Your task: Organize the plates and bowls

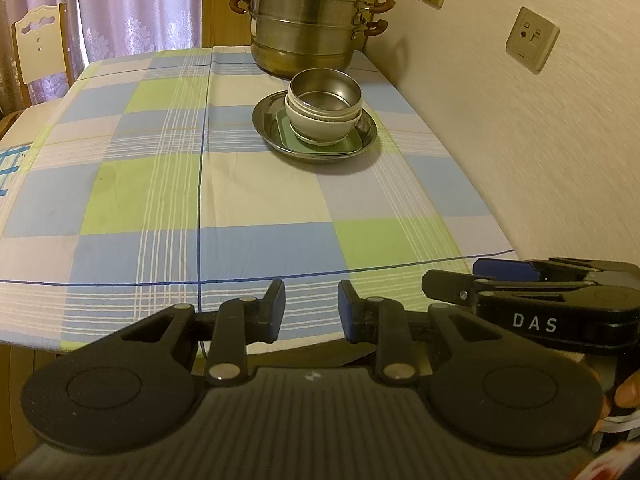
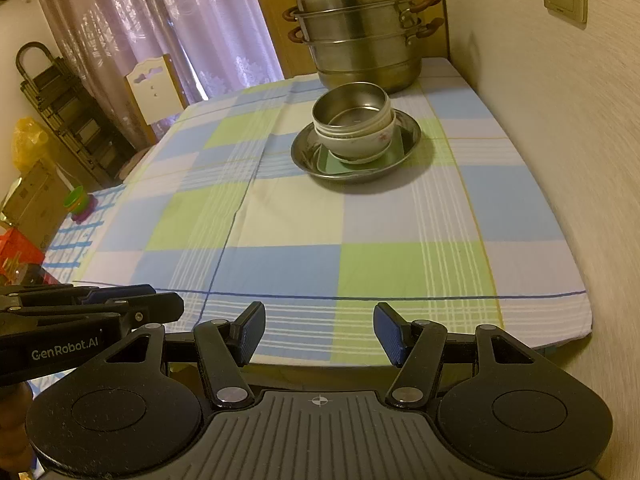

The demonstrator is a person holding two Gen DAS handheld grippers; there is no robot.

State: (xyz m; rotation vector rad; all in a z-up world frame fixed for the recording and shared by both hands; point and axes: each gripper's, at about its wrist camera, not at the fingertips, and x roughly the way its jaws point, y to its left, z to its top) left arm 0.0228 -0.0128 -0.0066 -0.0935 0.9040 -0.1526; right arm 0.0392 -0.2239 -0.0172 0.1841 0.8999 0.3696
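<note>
A checked cloth (image 1: 200, 200) covers the table; a steamer (image 1: 308, 20) stands at its far end by the wall; just before it a steel plate (image 1: 268, 128) holds a green dish (image 1: 288, 136) and stacked bowls (image 1: 324, 116); the left gripper (image 1: 311, 310) and right gripper (image 2: 319, 332) hover over the near edge, jaws spread, empty, well apart from the stack.
</note>
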